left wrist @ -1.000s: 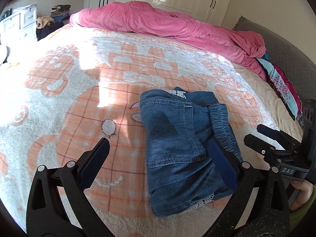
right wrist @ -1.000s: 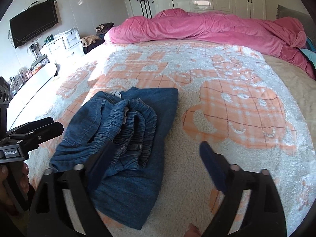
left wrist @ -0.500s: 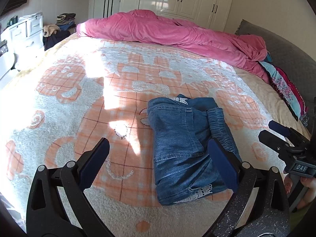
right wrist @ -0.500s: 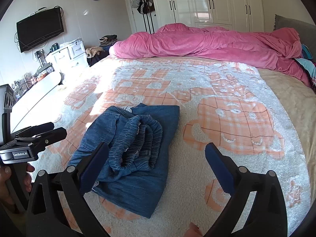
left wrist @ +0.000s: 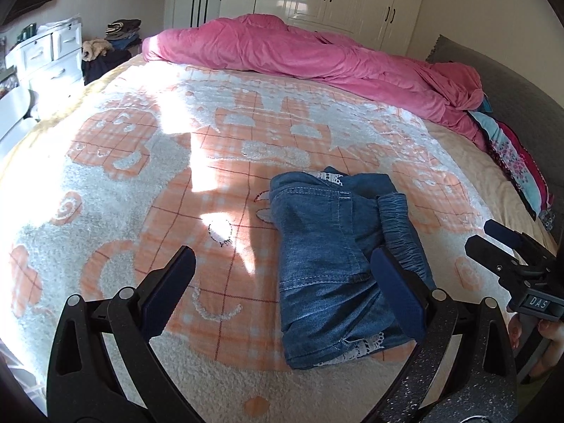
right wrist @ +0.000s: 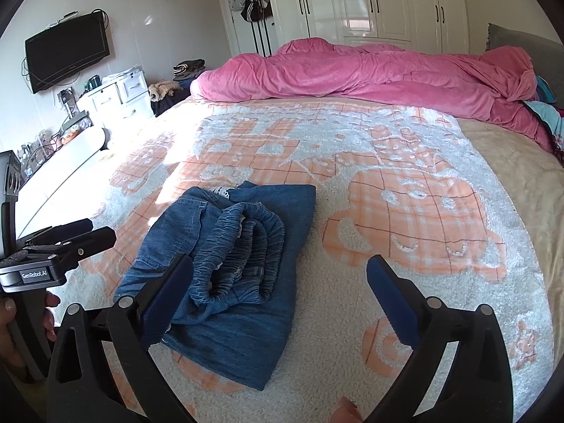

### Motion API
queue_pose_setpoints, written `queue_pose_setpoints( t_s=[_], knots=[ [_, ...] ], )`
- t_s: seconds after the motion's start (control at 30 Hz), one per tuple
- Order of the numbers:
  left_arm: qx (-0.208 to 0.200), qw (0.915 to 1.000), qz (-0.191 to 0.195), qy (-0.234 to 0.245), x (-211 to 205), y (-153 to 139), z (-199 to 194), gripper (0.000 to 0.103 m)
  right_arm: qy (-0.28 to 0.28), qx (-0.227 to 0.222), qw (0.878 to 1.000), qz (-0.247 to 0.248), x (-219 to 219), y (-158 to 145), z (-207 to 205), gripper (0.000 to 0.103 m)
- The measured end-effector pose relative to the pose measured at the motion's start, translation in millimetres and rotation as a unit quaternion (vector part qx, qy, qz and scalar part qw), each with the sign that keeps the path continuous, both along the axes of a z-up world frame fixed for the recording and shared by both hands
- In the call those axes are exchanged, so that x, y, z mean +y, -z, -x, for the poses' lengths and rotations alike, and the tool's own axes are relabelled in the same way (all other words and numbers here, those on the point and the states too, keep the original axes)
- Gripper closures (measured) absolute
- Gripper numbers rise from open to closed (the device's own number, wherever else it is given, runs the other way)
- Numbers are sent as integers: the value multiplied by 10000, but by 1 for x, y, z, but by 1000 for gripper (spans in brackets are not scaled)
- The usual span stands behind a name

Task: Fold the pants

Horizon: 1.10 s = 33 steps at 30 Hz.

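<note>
The blue denim pants [left wrist: 335, 253] lie folded in a compact bundle on the orange and white blanket [left wrist: 148, 183]. They also show in the right wrist view [right wrist: 229, 264], with the elastic waistband bunched on top. My left gripper [left wrist: 282, 282] is open and empty, held above the near edge of the bundle. My right gripper [right wrist: 278, 289] is open and empty, just right of the bundle. Each gripper shows at the edge of the other's view: the right one [left wrist: 507, 246] and the left one [right wrist: 70, 236].
A pink duvet [left wrist: 317, 56] is heaped along the far side of the bed. Patterned pillows [left wrist: 518, 162] lie at the right by a grey headboard. White drawers [right wrist: 116, 98], a wall TV [right wrist: 67, 56] and wardrobes [right wrist: 370, 3] surround the bed.
Both grippers have drawn back and risen away from the folded pants, so the bundle looks smaller and farther off. The pants have not moved.
</note>
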<state>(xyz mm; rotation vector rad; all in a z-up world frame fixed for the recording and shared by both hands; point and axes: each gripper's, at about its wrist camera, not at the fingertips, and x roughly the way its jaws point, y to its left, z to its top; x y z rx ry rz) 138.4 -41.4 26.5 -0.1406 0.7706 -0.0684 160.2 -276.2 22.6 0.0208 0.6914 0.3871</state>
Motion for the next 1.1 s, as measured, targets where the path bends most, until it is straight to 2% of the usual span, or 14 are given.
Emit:
queue_pose_setpoints(
  t_s=[0.23,0.4,0.5,0.57,0.7,0.73,0.77,0.83,0.9,0.97,1.03,1.1],
  knots=[
    [99,9999,-58,-26,4,8,3,10,-153,89,9998,54,5,7,1,5],
    [461,9986,-228,137,-4,27,2,10,-249,265,9992,146,13,21,3,5],
    [742,9967,-248,214,-6,42,-2,10,-290,522,9981,136,14,34,0,5],
    [885,9958,-108,222,-3,49,-6,9,-254,718,9971,57,11,42,-3,5],
    [1040,9927,445,412,5,59,-17,10,-352,1075,9935,-103,7,59,-11,6],
    [1109,9910,603,454,6,63,-20,10,-363,1176,9924,-91,8,65,-13,12],
    [1151,9892,754,498,7,67,-22,10,-376,1246,9914,-94,8,69,-14,28],
    [1162,9864,1012,568,8,73,-24,10,-439,1285,9907,-109,10,75,-13,33],
    [1156,9865,989,600,5,75,-26,11,-501,1259,9907,-82,13,76,-12,42],
    [1143,9860,974,729,-2,74,-27,27,-575,1306,9897,-144,15,78,-11,61],
    [1131,9835,1029,966,-10,74,-27,72,-641,1280,9897,-78,20,77,-11,70],
    [1116,9857,729,1030,-19,72,-26,75,-694,1271,9894,-125,22,74,-9,81]
  ],
)
